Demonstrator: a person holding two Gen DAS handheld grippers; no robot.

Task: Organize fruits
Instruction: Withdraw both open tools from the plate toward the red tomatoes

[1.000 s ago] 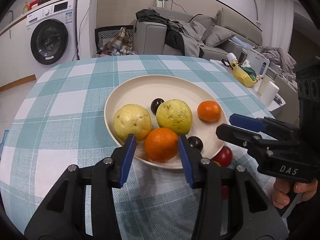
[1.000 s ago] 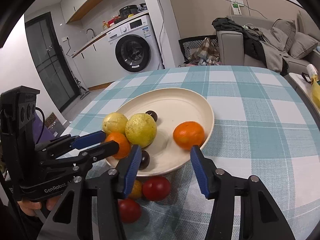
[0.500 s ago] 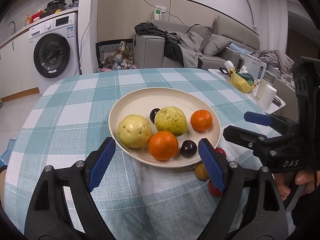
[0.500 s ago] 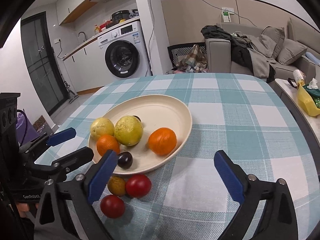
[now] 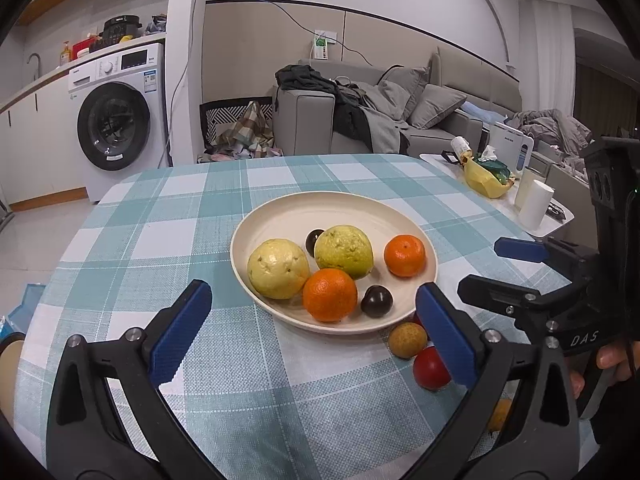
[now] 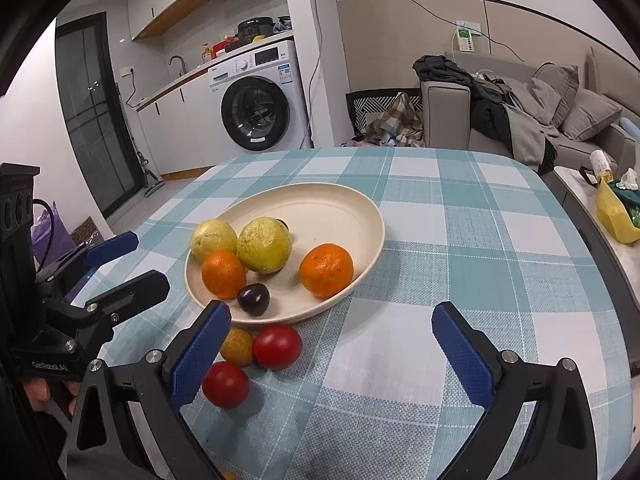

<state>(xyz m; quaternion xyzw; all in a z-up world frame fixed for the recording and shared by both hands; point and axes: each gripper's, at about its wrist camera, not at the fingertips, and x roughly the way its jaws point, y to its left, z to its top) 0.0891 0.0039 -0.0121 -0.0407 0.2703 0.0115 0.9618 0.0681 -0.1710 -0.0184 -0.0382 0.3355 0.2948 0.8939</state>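
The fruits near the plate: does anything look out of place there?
Yes. Two red fruits and a small yellow-brown fruit lie on the tablecloth beside the plate, while the other fruit is in it. Nothing looks spilled or damaged.

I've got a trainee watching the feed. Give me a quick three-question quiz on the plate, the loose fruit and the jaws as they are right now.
1. True or false: the left gripper has its jaws shut on an orange.
2. How many oranges lie on the plate?
3. Multiple choice: the two red fruits are A) on the plate, B) on the tablecloth just off the plate's near rim, C) held by the right gripper.

Key
1. False: both grippers are open and empty.
2. Two: the left orange and the right orange.
3. B; a small yellow-brown fruit sits beside them.
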